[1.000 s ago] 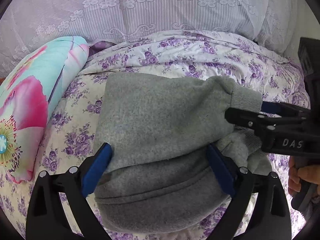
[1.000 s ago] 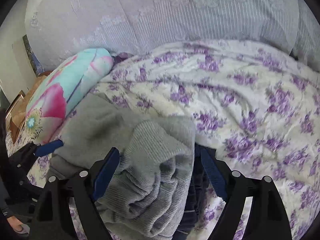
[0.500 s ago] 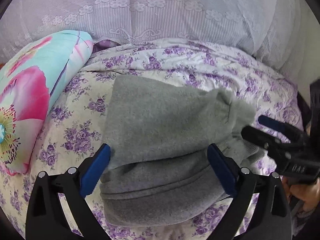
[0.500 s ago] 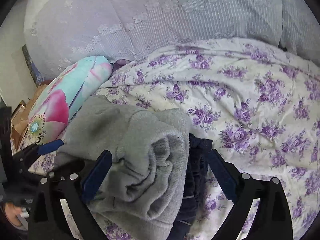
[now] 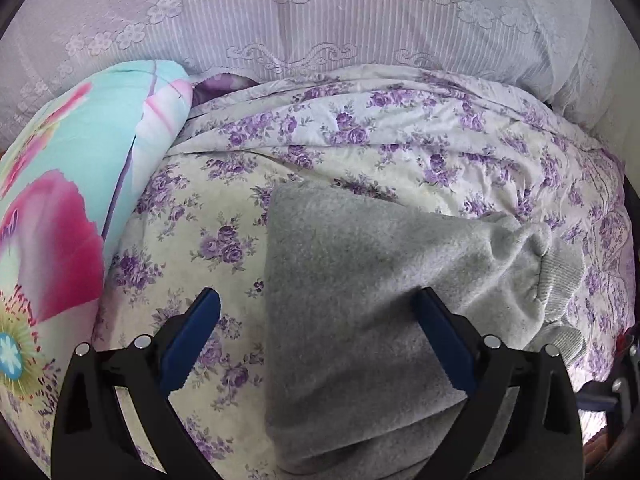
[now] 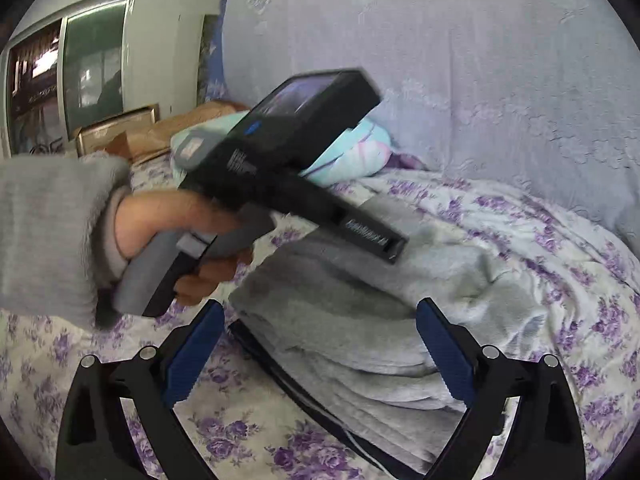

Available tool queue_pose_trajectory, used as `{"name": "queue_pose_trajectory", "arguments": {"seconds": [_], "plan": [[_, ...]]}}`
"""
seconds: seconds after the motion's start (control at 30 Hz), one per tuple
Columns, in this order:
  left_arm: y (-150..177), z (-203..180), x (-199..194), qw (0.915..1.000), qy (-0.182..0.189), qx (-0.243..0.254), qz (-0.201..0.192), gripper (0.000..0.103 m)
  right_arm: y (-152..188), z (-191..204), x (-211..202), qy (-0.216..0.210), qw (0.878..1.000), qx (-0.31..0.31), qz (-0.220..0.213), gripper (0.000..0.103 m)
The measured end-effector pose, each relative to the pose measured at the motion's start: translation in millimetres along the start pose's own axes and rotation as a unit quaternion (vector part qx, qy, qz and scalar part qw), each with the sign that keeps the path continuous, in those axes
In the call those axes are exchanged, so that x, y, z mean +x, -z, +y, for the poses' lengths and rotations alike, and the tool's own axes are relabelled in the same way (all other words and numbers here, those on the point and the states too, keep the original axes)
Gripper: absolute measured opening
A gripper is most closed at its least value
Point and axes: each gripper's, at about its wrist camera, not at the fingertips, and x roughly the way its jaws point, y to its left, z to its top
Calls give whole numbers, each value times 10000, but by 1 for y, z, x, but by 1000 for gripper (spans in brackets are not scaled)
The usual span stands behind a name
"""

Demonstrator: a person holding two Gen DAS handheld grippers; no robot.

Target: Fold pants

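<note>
The grey fleece pants [image 5: 360, 300] lie folded in a thick bundle on the floral bedspread [image 5: 360, 140], with the ribbed cuff [image 5: 560, 272] at the right. My left gripper [image 5: 318, 332] is open and empty above the bundle's left edge. In the right wrist view the folded pants [image 6: 360, 320] show stacked layers over a dark garment edge [image 6: 280, 368]. My right gripper [image 6: 320, 344] is open and empty just in front of the stack. The left hand-held gripper's body [image 6: 296, 148] crosses that view above the pants.
A turquoise and pink flowered pillow [image 5: 68, 208] lies at the left. A lilac lace quilt [image 5: 320, 20] rises behind the bed. In the right wrist view a window [image 6: 68, 68] and cardboard boxes [image 6: 132, 132] stand at the far left.
Both grippers have pulled back from the folded pants. The right gripper has swung round to the bundle's side, so the left hand and its gripper now cross its view.
</note>
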Motion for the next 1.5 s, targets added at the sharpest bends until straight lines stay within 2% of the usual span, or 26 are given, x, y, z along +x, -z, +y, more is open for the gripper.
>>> {"name": "queue_pose_trajectory", "arguments": {"seconds": [0.07, 0.17, 0.23, 0.33, 0.37, 0.4, 0.47, 0.53, 0.57, 0.6, 0.67, 0.77, 0.83, 0.93, 1.0, 1.1, 1.13, 1.23, 1.3, 1.37, 1.5], "plan": [[-6, 0, 11, 9998, 15, 143, 128, 99, 16, -1, 13, -51, 9993, 66, 366, 96], [-13, 5, 29, 9990, 286, 51, 344, 99, 36, 5, 14, 145, 9987, -89, 485, 95], [-16, 4, 37, 9991, 208, 56, 357, 99, 46, 1, 21, -22, 9971, 255, 716, 98], [-20, 3, 45, 9992, 97, 85, 391, 99, 73, -8, 37, -285, 9877, 765, 1333, 97], [-20, 3, 43, 9992, 112, 84, 380, 99, 75, -7, 30, -259, 9890, 796, 1222, 92], [-19, 3, 42, 9992, 139, 103, 366, 99, 70, -6, 17, -411, 9908, 855, 968, 91], [-17, 4, 40, 9991, 190, 77, 367, 99, 51, -1, -11, -559, 9950, 777, 277, 90], [-17, 7, 40, 9986, 303, -50, 436, 99, 26, 12, -32, -449, 9979, 261, -398, 90], [-17, 9, 40, 9981, 362, -104, 480, 99, 13, 16, -34, -389, 9975, 13, -585, 91], [-17, 9, 39, 9978, 403, -115, 507, 98, 2, 17, -27, -417, 9976, -134, -543, 92], [-17, 8, 37, 9977, 438, -23, 524, 98, -20, 8, 1, -456, 9983, -317, -188, 93], [-16, 5, 34, 9972, 479, 126, 558, 98, -34, -8, 32, -450, 9986, -250, 90, 93], [-17, 6, 35, 9971, 496, 146, 559, 99, -33, -13, 49, -848, 9945, -7, 608, 93], [-18, 12, 39, 9958, 689, -9, 606, 99, -10, 5, 42, -850, 9926, -403, 769, 94], [-19, 12, 42, 9945, 822, -34, 651, 99, 2, 12, 36, -772, 9916, -622, 834, 94], [-19, 7, 36, 9957, 707, 80, 586, 99, -4, 5, 31, -930, 9909, -392, 891, 94], [-20, 6, 34, 9960, 665, 116, 583, 99, -7, 4, 26, -879, 9921, -409, 792, 93], [-21, 4, 32, 9959, 598, 250, 626, 99, -29, 14, 9, -851, 9949, -537, 86, 92], [-21, 4, 32, 9959, 589, 235, 639, 99, -36, 24, 32, -961, 9931, -554, 377, 92], [-21, 5, 33, 9961, 555, 196, 658, 99, -23, 28, 53, -1088, 9909, -385, 696, 94], [-18, 8, 35, 9956, 663, 178, 644, 99, 0, 35, 40, -1078, 9897, -553, 761, 94]]}}
